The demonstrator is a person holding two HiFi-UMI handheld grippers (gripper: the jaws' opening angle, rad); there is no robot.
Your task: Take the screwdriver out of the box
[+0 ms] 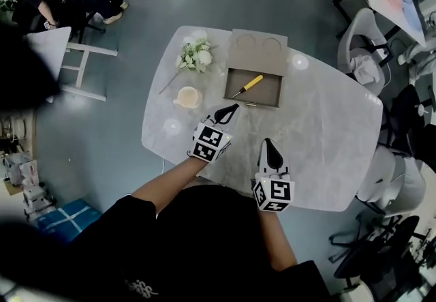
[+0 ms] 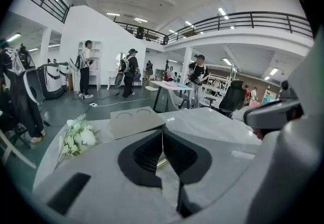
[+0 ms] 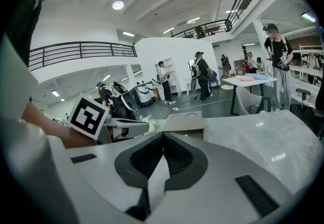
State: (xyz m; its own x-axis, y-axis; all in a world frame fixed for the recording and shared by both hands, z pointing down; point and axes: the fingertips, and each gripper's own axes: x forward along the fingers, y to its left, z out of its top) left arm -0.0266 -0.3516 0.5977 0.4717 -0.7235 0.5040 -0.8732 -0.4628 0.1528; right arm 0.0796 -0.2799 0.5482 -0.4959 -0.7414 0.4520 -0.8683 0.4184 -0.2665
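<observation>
So the screwdriver [image 1: 247,85] was lying flat on the floor of the open box [image 1: 270,91], over toward the box's left half, with the lid [image 1: 257,52] tipped up behind it. Its long axis ran on a diagonal in the head view: chunky yellow handle up and to the right, thin metal shaft going down-left, so the tip pointed roughly at the near-left corner of the box and toward the left gripper [image 1: 227,114]. My guess is it's a light, rigid little tool, nothing fragile about it, but the shaft looked skinny and probably slick. I'd take it by the yellow handle, squeezing across its width and lifting it clear of the low box wall. Neither gripper was ready for that, though. The left one sat just in front of the box with its jaws pressed together on nothing, and the right gripper [image 1: 271,150] hung further back over the table [image 1: 334,123], jaws also closed and empty. Whichever goes in would need to open up first. The left looked the closer bet.
</observation>
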